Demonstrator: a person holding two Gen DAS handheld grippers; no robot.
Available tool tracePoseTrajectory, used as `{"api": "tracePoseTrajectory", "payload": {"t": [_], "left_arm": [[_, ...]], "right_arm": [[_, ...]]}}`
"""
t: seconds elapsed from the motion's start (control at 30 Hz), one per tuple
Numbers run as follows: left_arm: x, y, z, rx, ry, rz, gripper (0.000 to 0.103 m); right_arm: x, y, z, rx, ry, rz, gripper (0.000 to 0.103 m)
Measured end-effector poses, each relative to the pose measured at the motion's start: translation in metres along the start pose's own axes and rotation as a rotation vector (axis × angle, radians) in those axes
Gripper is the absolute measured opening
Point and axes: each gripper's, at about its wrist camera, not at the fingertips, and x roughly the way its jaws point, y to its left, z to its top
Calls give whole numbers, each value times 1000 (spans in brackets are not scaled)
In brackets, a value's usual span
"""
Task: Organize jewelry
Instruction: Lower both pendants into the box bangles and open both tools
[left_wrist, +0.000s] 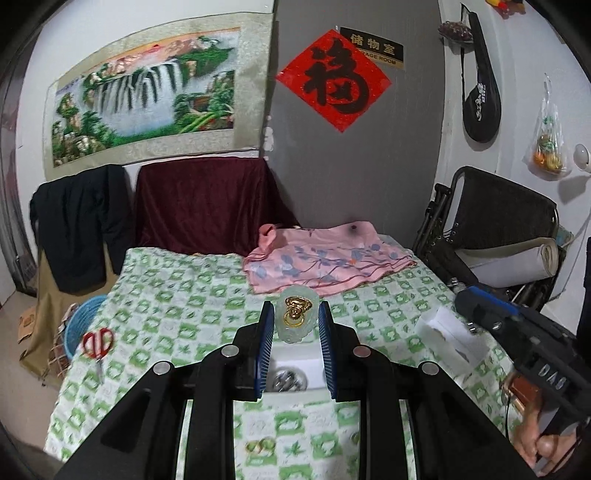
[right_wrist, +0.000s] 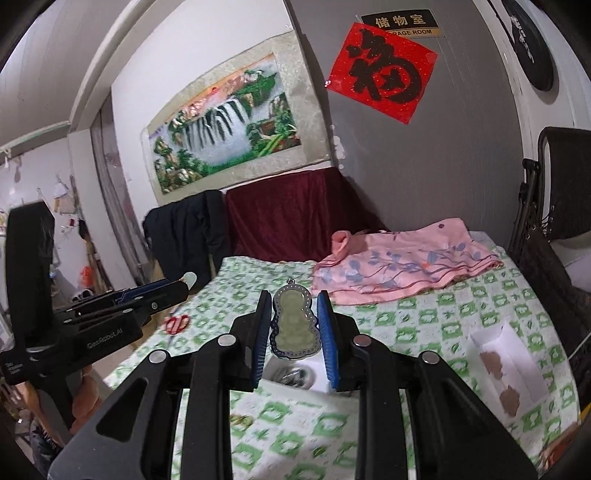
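Table covered by a green-and-white checked cloth (left_wrist: 177, 295); a folded pink flowered garment (left_wrist: 325, 258) lies at its far side, near a grey door bearing a red paper sign (left_wrist: 334, 79).

White box (left_wrist: 295, 363), open, sits on the cloth directly below both sets of fingertips; something metallic lies inside, too blurred to identify. A white paper scrap (right_wrist: 506, 365) lies flat on the cloth to the right of the box. Red-handled scissors (left_wrist: 98, 343) rest near the left edge of the table, well apart from the box.

Left gripper (left_wrist: 295, 321): fingers clamped on a pale green pendant with a gold figure (left_wrist: 296, 315), held upright above the box.

Right gripper (right_wrist: 293, 323): fingers clamped on a pale green carved pendant in a dark studded frame (right_wrist: 293, 321), also held upright above the box.
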Motion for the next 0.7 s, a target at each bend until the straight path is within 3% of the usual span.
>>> {"api": "tracePoseTrajectory", "payload": {"t": [0.2,0.3,0.5,0.7], "left_arm": [[49,-16,3,34,19,6,24],[75,-14,-6,31,40,5,24],[139,12,-36,-34,142,-17,24],[175,41,-72,-102,232,-36,24]], "right_arm": [[48,-31,1,53,30,-10,24],[82,-49,-14,92,82,-4,24],[135,-77,-53,153,198,0,24],[163,-89,-86,163,292,-30,24]]}}
